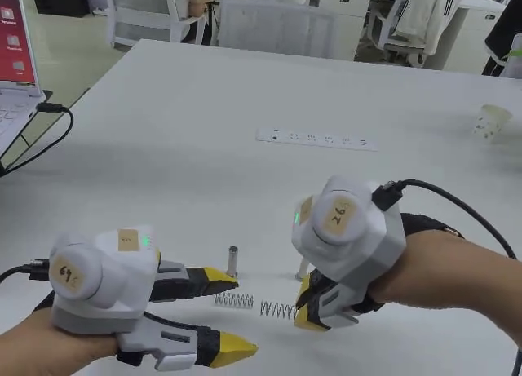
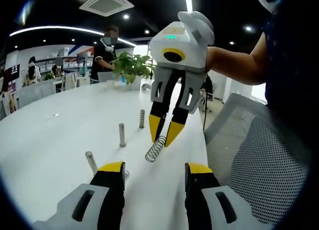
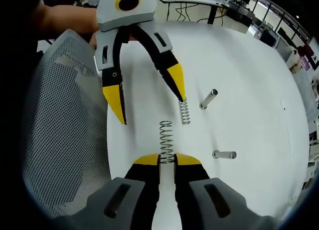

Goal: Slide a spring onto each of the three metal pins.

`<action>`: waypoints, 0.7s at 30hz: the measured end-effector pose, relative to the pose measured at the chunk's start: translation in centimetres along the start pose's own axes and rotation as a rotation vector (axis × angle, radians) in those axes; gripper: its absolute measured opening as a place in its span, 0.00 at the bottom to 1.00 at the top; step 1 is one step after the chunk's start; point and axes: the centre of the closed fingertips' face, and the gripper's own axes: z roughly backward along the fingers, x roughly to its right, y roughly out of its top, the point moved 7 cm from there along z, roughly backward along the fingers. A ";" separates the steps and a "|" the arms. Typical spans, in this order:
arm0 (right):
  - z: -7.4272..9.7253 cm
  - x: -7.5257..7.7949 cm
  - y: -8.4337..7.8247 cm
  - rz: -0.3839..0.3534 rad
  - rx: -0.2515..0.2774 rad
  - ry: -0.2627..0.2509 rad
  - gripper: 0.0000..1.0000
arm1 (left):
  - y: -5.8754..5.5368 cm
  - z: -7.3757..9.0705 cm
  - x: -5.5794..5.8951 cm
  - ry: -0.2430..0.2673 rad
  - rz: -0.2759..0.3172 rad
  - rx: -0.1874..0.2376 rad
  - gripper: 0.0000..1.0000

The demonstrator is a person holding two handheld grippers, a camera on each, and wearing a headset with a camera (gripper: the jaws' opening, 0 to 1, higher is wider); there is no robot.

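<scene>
Right gripper [image 3: 168,160] clamps thin steel coil spring [image 3: 167,137], not yet on a pin. Left gripper [image 1: 240,311] open beside second loose spring [image 3: 184,112] on white table [image 1: 204,148]. Two short metal pins [image 2: 121,135] bare; third pin [image 2: 141,118] looks sprung.

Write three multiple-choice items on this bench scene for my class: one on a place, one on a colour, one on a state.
1. Where is the loose spring?
A. in a drawer
B. flat on the table
C. on the floor

2. What colour are the fingertips?
A. red
B. yellow
C. blue

3. What is the right gripper doing?
A. pinching a spring
B. hanging wide open
C. gripping a pen

Answers:
1 B, it lies on the tabletop beside the left gripper.
2 B, both pairs show yellow ends.
3 A, its jaws close on the end of the held spring.
</scene>
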 end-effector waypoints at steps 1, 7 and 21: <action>0.0 0.0 0.1 0.002 0.000 0.001 0.08 | 0.0 0.0 0.0 -0.003 0.001 0.000 0.41; -0.1 -0.2 0.5 0.016 -0.001 0.005 0.08 | 0.2 -0.2 0.2 -0.017 -0.010 0.000 0.38; -0.2 -0.7 1.6 0.059 -0.005 0.016 0.08 | 0.3 -0.4 0.6 -0.040 -0.028 -0.004 0.32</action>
